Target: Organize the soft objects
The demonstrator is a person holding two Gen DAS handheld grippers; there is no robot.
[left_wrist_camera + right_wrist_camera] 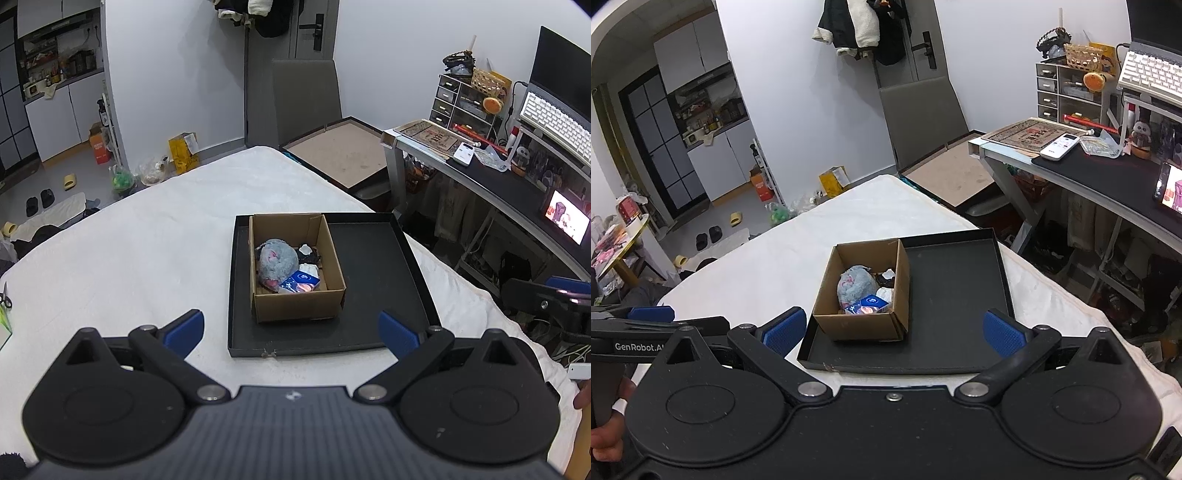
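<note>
Both claws are spread wide and empty right now: your left gripper has its blue pads far apart with nothing between them, and your right gripper is the same, jaws fully apart, holding nothing. Straight ahead of both, just past the fingertips, sits the cardboard box in the left part of the black tray, on the white bedcover. The soft things are already in the box: the grey plush fills its left side, with a blue packet toward the near wall and small dark and white pieces behind it. Here's where it could go wrong, I reckon: the box is light and open-topped, so if you dip either claw in at an angle, a finger may catch the near wall and shove or tip the box across the smooth tray. The plush looks bulky against those walls; snatch it alone and the blue packet resting against it may get dragged out too. Your two grippers are just beside each other, the left one's finger showing at the edge of the right view, so reaching in together risks a clash over the box. The bedcover is soft underneath, so pressing down could tilt the tray.
</note>
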